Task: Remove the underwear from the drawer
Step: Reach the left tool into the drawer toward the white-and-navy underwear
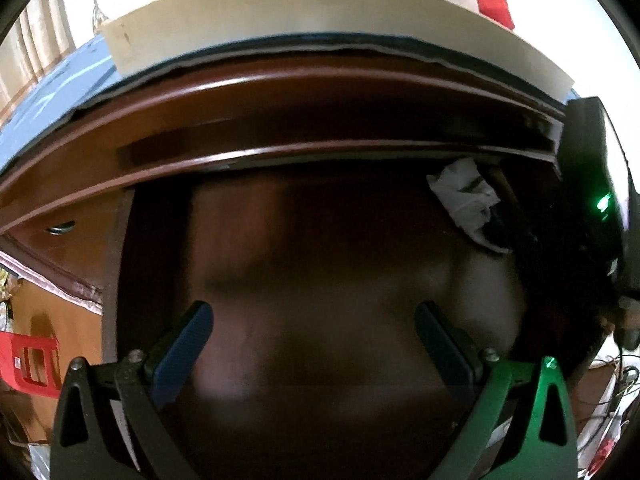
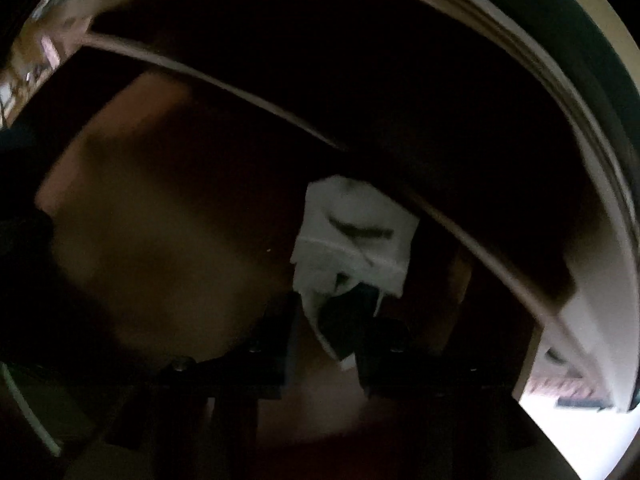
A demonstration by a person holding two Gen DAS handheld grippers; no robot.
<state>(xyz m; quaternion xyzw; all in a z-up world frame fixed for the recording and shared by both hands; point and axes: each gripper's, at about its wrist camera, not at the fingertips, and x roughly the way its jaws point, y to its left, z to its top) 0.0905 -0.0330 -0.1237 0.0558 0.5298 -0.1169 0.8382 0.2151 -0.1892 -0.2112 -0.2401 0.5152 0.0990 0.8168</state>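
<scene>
The dark brown wooden drawer (image 1: 320,264) is pulled open under the cabinet top, and its bare floor fills the left wrist view. My left gripper (image 1: 314,340) hangs over it, open and empty, blue pads wide apart. White underwear (image 1: 466,200) is bunched at the drawer's far right corner. My right gripper (image 1: 520,236) reaches in there from the right. In the right wrist view the right gripper (image 2: 336,320) is shut on the white underwear (image 2: 352,236), which bulges out ahead of the dark fingers just under the cabinet rail.
A cream board (image 1: 304,20) lies on the blue-covered cabinet top (image 1: 52,92) with red fabric (image 1: 494,6) behind. A red plastic stool (image 1: 28,360) stands at lower left. Cables (image 1: 612,376) lie at lower right. The cabinet's front rail (image 2: 280,108) overhangs the drawer.
</scene>
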